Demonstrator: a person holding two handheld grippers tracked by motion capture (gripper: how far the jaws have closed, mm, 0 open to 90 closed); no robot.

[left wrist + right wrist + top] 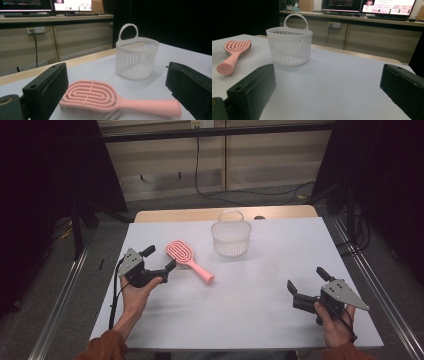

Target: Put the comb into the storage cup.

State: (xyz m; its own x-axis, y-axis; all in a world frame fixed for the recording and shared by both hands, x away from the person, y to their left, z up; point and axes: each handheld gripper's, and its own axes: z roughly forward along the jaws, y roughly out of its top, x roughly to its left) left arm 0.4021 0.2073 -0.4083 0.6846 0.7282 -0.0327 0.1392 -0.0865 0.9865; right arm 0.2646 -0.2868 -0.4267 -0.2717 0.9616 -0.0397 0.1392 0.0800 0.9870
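The bench (pixel 260 285) is a white sheet with a wooden strip showing along its far edge; its broad middle and near-right stretch lie bare, with open room between the two hands. A white slatted basket (pixel 230 239) with a loop handle stands upright near the far edge, well apart from both tools. The pink hairbrush (pixel 187 259) lies flat, bristles down, left of centre, its head toward the far left and its handle pointing toward the near right; it is near the basket but not touching it.

The left tool (pixel 161 260) is held low above the bench's left side by the left hand (pixel 136 296), palm up, jaws spread wide and released, aimed at the brush head just beside it; in the left gripper view the brush lies between the jaws. The right tool (pixel 306 281) rests near the near-right corner in the right hand (pixel 335 322), jaws apart and holding nothing, pointing toward the basket.
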